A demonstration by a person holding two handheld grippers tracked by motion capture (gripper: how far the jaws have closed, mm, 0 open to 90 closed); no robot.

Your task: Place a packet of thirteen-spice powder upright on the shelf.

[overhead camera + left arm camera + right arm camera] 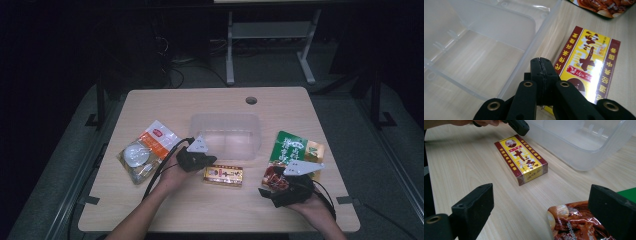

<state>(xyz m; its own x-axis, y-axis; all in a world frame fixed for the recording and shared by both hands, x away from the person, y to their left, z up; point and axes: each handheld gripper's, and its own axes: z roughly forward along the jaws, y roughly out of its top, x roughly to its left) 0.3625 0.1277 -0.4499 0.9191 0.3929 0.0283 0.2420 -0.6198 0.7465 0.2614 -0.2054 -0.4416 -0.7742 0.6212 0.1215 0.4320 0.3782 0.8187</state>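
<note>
While clear bin (226, 135) sits empty, left claw (541, 65) pressed together beside yellow box (589, 67); right claw (541, 207) spread

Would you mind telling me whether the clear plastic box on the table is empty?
Empty: the clear plastic box shows only its bare bottom through the open top in both gripper views.
</note>
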